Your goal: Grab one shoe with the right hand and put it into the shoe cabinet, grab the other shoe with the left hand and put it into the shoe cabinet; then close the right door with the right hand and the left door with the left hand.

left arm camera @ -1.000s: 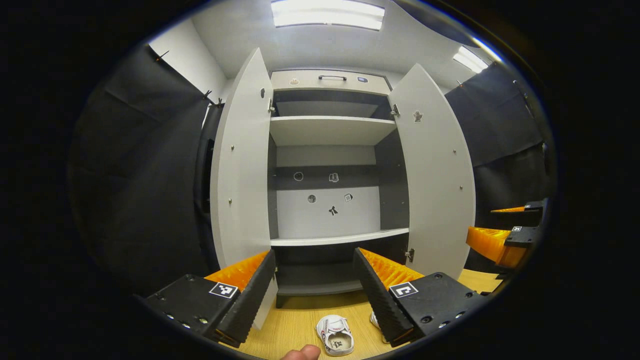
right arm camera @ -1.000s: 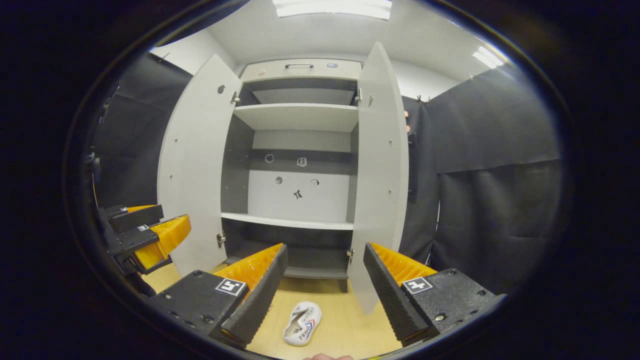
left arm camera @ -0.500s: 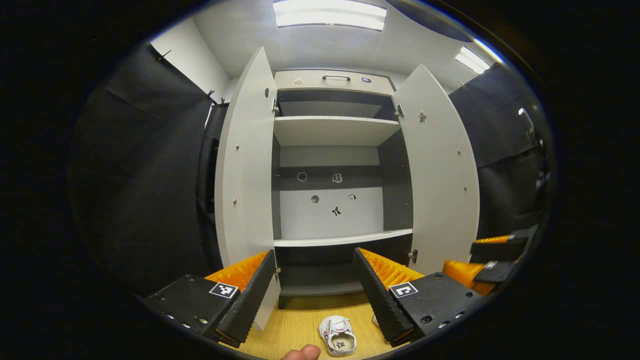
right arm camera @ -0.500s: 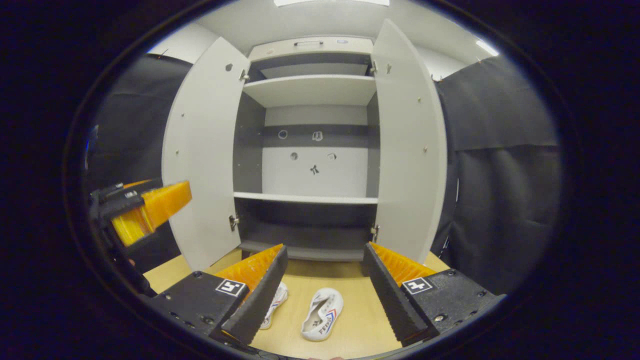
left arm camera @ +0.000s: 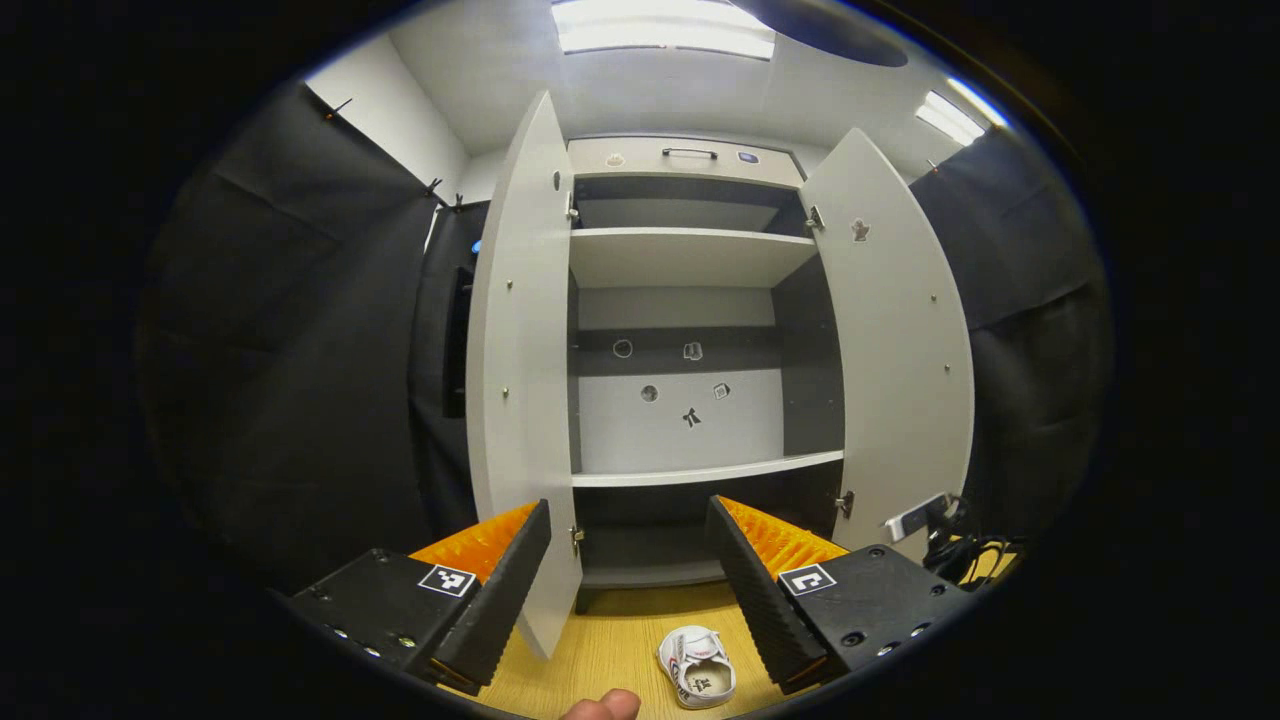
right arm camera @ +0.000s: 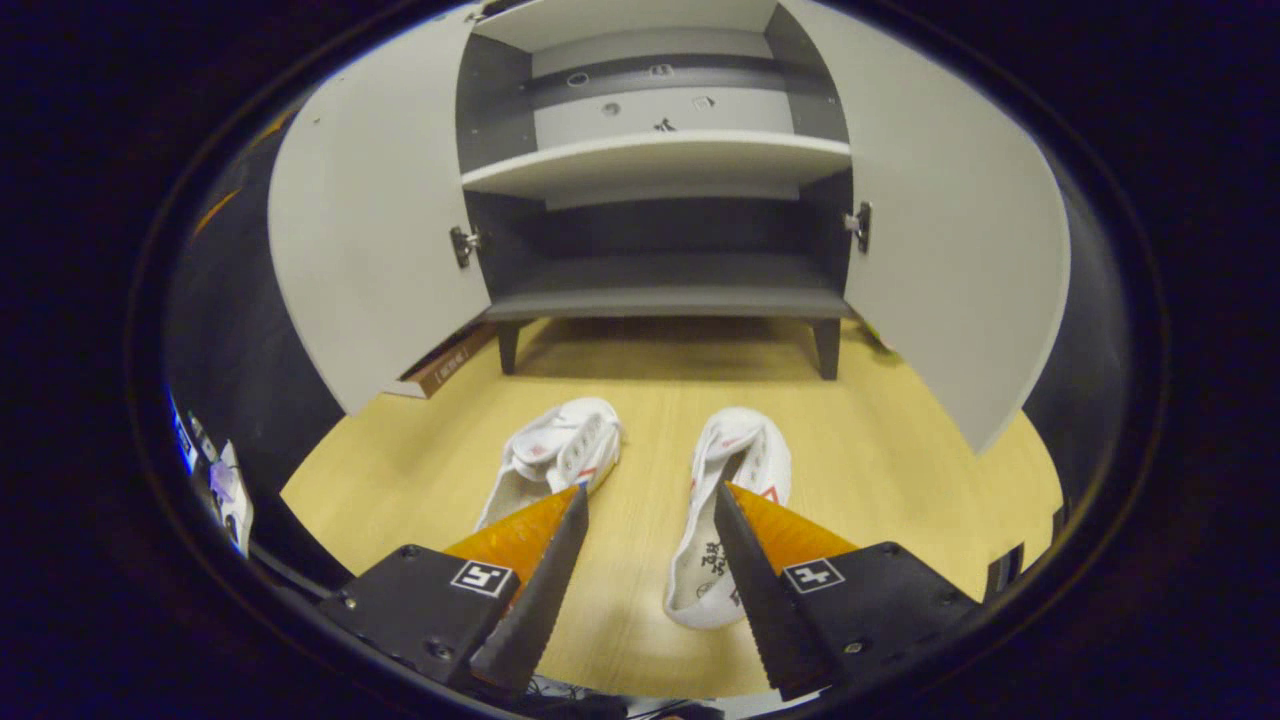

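A pale grey shoe cabinet (right arm camera: pixel 660 160) stands at the far side of a light wooden floor (right arm camera: pixel 900 440), with both doors swung wide open. Its left door (right arm camera: pixel 370 220) and right door (right arm camera: pixel 960 240) flare outward on either side of dark inner shelves, and nothing sits on the bottom shelf (right arm camera: pixel 665 300).

In the right gripper view, two small white shoes lie on the floor in front of the cabinet, side by side and slightly apart. The left shoe (right arm camera: pixel 555 455) lies on its side, angled toward the left. The right shoe (right arm camera: pixel 730 500) lies with its toe pointing toward the cabinet. The right tool (right arm camera: pixel 650 495) hovers low over the shoes with its fingers spread wide, touching neither; its right finger overlaps the right shoe in the picture.

In the left gripper view, the left tool (left arm camera: pixel 628 512) is held higher, facing the open cabinet, its fingers also spread and holding nothing. One white shoe (left arm camera: pixel 697 668) shows on the floor below it, near a fingertip (left arm camera: pixel 603 706) of the person's hand at the bottom edge.
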A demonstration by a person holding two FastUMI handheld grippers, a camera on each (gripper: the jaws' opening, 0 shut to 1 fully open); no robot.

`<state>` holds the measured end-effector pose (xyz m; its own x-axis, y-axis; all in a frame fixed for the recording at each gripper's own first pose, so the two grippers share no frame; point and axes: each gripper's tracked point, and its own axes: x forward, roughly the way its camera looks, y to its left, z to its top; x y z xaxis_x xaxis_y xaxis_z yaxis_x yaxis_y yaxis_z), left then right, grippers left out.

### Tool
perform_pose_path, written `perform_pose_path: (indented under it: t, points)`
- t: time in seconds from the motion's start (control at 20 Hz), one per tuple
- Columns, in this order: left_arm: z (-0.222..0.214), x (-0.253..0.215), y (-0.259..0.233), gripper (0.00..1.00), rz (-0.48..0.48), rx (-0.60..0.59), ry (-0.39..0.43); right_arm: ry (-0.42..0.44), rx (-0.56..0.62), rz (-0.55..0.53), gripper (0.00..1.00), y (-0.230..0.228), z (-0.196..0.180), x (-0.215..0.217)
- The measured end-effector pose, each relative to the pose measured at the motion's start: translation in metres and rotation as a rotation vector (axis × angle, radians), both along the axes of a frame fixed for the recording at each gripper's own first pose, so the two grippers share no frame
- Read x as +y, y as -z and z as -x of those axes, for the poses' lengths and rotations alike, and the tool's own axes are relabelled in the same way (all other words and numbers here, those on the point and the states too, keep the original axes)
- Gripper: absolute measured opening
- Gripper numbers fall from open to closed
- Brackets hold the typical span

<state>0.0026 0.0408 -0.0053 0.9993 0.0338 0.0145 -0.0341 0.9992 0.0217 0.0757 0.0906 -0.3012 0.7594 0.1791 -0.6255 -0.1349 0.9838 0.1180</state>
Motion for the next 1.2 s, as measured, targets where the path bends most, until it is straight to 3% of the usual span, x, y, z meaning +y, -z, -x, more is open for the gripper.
perform_pose_path:
  t: [0.15,0.35,0.4,0.45,0.5,0.55,0.6,0.7,0.8,0.9,1.2]
  points:
    - [-0.001,0.014,0.008,0.94,0.013,0.015,-0.023,0.022,0.055,0.012,0.78,0.027,-0.007,-0.005]
    - [-0.006,0.026,0.018,0.94,0.026,0.035,-0.041,0.048,0.094,0.015,0.62,0.048,-0.024,-0.009]
    - [-0.007,0.028,0.019,0.94,0.028,0.041,-0.043,0.055,0.094,0.018,0.56,0.053,-0.03,-0.009]
    - [-0.008,0.029,0.022,0.94,0.03,0.047,-0.045,0.061,0.099,0.024,0.44,0.058,-0.037,-0.008]
    - [-0.009,0.029,0.024,0.94,0.032,0.052,-0.044,0.063,0.104,0.032,0.43,0.064,-0.044,-0.006]
    - [-0.011,0.03,0.027,0.94,0.033,0.059,-0.043,0.063,0.107,0.045,0.29,0.07,-0.048,-0.007]
    - [-0.012,0.03,0.031,0.94,0.034,0.067,-0.042,0.073,0.107,0.059,0.34,0.073,-0.053,-0.01]
    - [-0.014,0.03,0.037,0.94,0.036,0.083,-0.039,0.095,0.072,0.092,0.3,0.075,-0.059,-0.014]
    - [-0.015,0.027,0.042,0.94,0.043,0.097,-0.031,0.1,0.032,0.117,0.15,0.076,-0.061,-0.017]
    - [-0.016,0.025,0.047,0.94,0.045,0.105,-0.022,0.084,-0.004,0.139,0.07,0.075,-0.062,-0.019]
    - [-0.019,0.006,0.049,0.94,0.05,0.093,0.005,0.029,-0.147,0.175,0.04,0.023,-0.067,-0.027]
